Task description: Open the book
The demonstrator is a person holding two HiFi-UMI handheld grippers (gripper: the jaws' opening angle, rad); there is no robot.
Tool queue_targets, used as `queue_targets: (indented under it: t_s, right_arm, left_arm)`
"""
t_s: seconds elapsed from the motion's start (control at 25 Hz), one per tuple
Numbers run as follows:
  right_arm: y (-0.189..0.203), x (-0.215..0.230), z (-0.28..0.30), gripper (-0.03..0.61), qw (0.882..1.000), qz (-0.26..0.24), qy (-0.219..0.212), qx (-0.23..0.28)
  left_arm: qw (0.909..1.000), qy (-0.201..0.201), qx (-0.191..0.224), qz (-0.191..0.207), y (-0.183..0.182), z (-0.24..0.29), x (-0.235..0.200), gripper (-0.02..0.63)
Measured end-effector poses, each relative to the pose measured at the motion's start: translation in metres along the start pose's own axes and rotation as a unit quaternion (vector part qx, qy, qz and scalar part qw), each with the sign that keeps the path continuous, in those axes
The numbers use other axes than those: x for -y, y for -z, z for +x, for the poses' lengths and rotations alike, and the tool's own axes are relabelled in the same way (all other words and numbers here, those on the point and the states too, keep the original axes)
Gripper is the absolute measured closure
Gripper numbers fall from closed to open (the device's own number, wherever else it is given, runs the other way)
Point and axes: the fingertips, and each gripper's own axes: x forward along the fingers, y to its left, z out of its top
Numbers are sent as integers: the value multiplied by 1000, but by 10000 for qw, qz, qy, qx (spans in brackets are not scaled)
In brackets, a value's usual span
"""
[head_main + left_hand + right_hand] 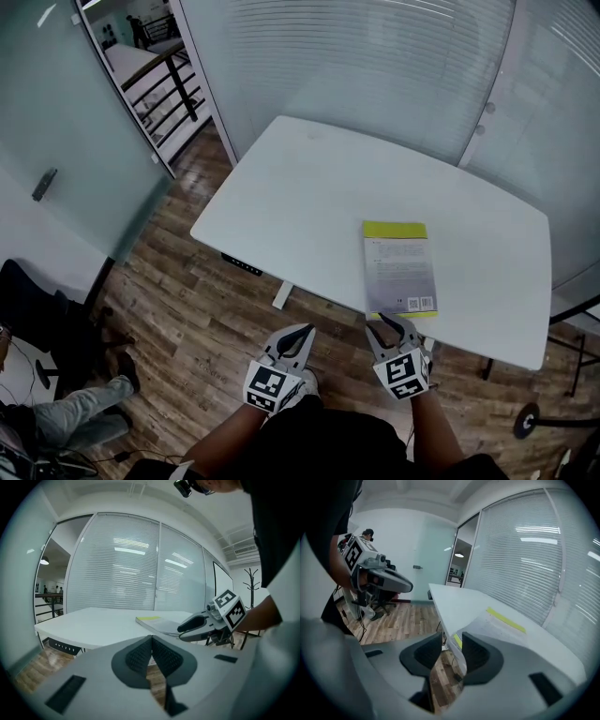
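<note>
Head view: the book [399,267] lies shut at 4 o'clock on the white worktop [300,178]. The right tool [386,324] is at the book's 6 o'clock, the left tool [304,331] at its 8 o'clock.

Left gripper view: jaws together, empty.

Right gripper view: jaws apart, the book's corner in the gap, not pressed.

The book looks thin, light and soft-covered, so I would pinch only the cover at this near corner.

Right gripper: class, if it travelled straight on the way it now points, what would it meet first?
Probably the near edge of the closed book, lying on the white table. The right gripper has its jaws apart, with that edge showing just ahead between them; depth is uncertain.
</note>
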Motion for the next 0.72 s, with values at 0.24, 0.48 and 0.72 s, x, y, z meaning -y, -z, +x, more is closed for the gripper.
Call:
queue_targets:
  t_s: [0.24,0.48,0.72]
  right_arm:
    - [7,10,12,414,9983,-316,138,-462]
    - [8,10,16,409,9975,-190,-117,-678]
    - [8,12,24,405,9973,235,-240,-661]
  left_arm:
    - [9998,181,8,-5,-2,2,-13,603]
    - [9990,415,-42,-134,4,11,-13,603]
    - [9982,582,2,-139,3,16,-17,603]
